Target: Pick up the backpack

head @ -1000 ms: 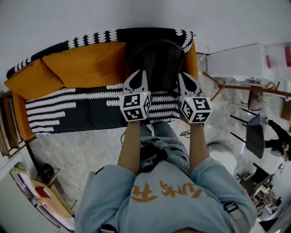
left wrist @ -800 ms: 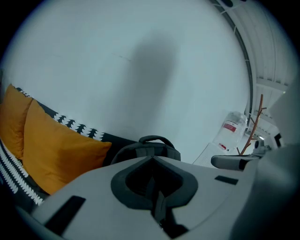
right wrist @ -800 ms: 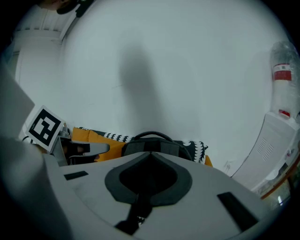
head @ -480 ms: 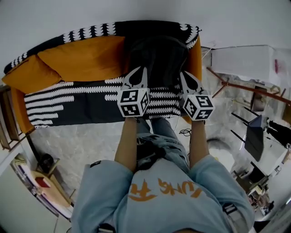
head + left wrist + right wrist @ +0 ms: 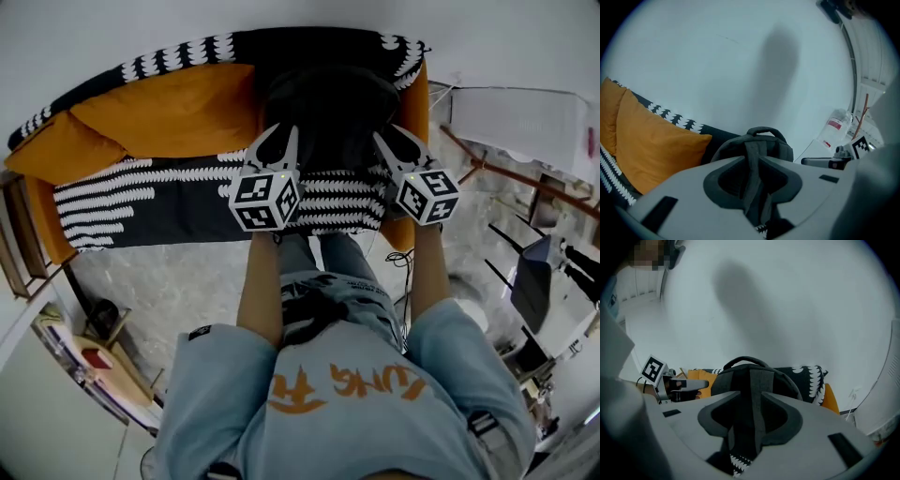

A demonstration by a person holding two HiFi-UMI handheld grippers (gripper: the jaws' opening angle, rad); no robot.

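A black backpack stands upright on the right end of the sofa, leaning on the backrest, its top handle up. My left gripper is at its front left and my right gripper at its front right. In the left gripper view a grey shoulder strap runs down between the jaws of the left gripper, which are opening a little. In the right gripper view the other strap lies between the jaws of the right gripper, which are opening wider. The backpack rests on the seat.
The sofa has a black-and-white throw and orange cushions left of the backpack. A white cabinet and wooden rods stand at the right. A cable lies on the floor. A low shelf sits at lower left.
Both grippers have sunk toward the sofa seat with the backpack and moved a little apart. Their jaws have parted from the straps.
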